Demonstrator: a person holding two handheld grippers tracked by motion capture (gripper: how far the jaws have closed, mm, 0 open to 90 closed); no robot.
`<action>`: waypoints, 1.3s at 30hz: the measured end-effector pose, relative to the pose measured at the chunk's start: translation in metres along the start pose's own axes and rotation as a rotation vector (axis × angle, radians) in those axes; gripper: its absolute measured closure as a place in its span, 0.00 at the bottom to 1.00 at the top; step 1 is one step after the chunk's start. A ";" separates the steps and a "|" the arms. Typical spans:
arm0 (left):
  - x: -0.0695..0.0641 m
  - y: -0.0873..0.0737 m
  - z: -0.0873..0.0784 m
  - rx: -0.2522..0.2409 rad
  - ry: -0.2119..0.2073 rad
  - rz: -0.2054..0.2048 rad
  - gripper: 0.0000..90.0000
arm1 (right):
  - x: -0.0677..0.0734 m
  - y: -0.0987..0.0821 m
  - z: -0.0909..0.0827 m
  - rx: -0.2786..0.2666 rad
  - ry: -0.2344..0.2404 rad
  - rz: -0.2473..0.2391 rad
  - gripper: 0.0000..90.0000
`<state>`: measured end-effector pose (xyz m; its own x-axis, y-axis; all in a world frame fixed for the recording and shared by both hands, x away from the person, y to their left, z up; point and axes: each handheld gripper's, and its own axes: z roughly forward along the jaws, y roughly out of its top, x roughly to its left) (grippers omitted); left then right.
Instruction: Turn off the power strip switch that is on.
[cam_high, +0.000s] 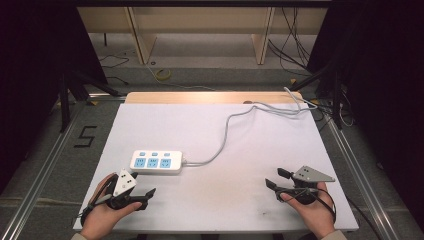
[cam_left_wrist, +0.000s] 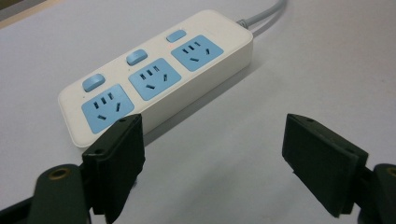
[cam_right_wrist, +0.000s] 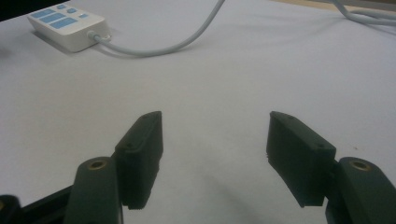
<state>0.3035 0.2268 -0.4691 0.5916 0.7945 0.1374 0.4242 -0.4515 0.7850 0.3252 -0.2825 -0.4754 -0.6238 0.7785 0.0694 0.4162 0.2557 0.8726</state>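
I see the table (cam_high: 220, 200), a wide flat surface with a white matte top and a bare pale-wood strip along its far edge, standing on a grey floor between aluminium rails. On the left half of the table, a little nearer me than centre, lies the white plastic three-socket power strip (cam_high: 156, 162): three blue socket faces in a row, three small blue rocker switches behind them. Its grey round cable (cam_high: 227, 131) leaves the right end, curves across the table toward the far right corner and runs off the edge there. In the left gripper view the strip (cam_left_wrist: 159, 74) lies flat just beyond the jaws, its near corner partly behind the left-hand jaw; I cannot tell whether that jaw touches it. Left gripper (cam_high: 137, 186), black, two-jaw, with a grey three-cornered plate on top, is held in the person's left hand (cam_high: 106, 212) near the front left edge, just in front of the strip; jaws spread wide, nothing between them. Right gripper (cam_high: 278, 179), same build, is in the right hand (cam_high: 312, 210) near the front right edge, well apart from the strip; its jaws stand wide apart too, over bare tabletop, holding nothing.
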 end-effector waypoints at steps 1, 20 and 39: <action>0.000 0.000 0.000 0.000 0.000 0.000 0.23 | 0.000 0.000 0.000 -0.001 -0.001 0.000 0.41; -0.003 0.001 0.002 0.003 0.003 0.019 0.24 | 0.002 0.001 0.003 0.020 -0.007 -0.062 0.62; -0.004 0.002 0.004 -0.005 0.005 0.029 0.24 | 0.028 0.018 0.018 0.111 0.043 -0.189 1.00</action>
<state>0.3047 0.2214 -0.4701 0.6001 0.7832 0.1626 0.4036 -0.4720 0.7838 0.3275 -0.2461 -0.4668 -0.7243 0.6862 -0.0678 0.3580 0.4583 0.8135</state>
